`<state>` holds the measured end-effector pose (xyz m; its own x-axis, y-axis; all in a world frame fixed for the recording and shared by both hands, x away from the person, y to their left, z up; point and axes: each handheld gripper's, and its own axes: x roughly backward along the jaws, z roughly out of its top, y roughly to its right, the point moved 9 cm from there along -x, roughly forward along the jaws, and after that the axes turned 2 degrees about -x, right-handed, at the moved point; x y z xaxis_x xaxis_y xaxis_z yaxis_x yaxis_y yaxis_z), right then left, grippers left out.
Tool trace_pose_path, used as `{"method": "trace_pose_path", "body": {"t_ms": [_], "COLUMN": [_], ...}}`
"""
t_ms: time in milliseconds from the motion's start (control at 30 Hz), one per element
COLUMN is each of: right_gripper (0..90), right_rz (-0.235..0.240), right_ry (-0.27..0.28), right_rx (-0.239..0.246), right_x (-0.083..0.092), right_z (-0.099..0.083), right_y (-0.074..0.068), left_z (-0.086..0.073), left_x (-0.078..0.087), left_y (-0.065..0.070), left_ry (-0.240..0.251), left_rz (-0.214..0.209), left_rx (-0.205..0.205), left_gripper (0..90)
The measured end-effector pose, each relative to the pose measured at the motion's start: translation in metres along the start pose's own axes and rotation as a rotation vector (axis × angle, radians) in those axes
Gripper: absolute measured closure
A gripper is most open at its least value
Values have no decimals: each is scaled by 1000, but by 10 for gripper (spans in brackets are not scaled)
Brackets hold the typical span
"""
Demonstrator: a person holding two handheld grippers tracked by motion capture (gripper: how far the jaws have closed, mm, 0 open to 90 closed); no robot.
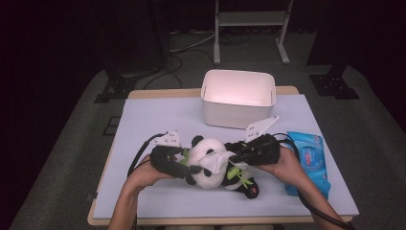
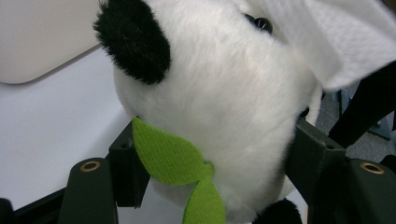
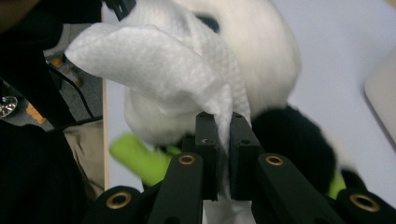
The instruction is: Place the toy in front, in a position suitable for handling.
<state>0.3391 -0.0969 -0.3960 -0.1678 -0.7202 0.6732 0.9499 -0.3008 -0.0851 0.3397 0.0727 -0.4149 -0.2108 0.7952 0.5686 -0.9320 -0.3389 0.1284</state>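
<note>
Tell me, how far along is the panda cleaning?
Done: a white wipe is out, presumably from the blue pack. In hand: the left gripper clamps the plush panda's head while the right gripper pinches the wipe against its face. Left: probably more wiping, and perhaps the white bin afterwards.

Panda toy (image 1: 207, 163): fluffy plush, white w/ black patches, matt green felt leaves. Wipe (image 3: 154, 65): soft white nonwoven cloth, dimpled texture. Bin (image 1: 238, 98) at 12 o'clock: smooth matt white plastic. Wipes pack (image 1: 309, 160) at 3 o'clock: glossy blue film. Bench (image 1: 158, 115): matt pale cover, wood edge.
</note>
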Motion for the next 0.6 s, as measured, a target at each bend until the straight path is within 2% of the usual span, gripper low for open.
{"method": "trace_pose_path", "body": {"t_ms": [67,167,233,267,300,500,600], "right_gripper": [838,838,836,836,836,836,835], "right_rz": [2,-1,-26,-23,-13,-5,1], "right_ry": [9,24,-4,-9,-7,-41,-45], "right_rx": [-16,-32,-39,-49,-69,-73,-97], "right_x": [3,9,11,12,12,5,4], "right_z": [-6,-13,-22,-27,-31,-48,-61], "right_y": [2,3,5,6,6,1,0], "left_z": [-1,-6,-9,-10,-10,-9,-11], "left_x": [0,1,2,2,2,2,2], "left_y": [-2,-7,-11,-12,-12,-14,-17], "left_ry": [3,-4,-1,4,3,3,6], "left_rz": [-5,-5,-9,-11,-12,-2,-3], "left_rx": [6,58,82,99,103,107,120], "left_gripper": [317,314,315,315,315,314,314]}}
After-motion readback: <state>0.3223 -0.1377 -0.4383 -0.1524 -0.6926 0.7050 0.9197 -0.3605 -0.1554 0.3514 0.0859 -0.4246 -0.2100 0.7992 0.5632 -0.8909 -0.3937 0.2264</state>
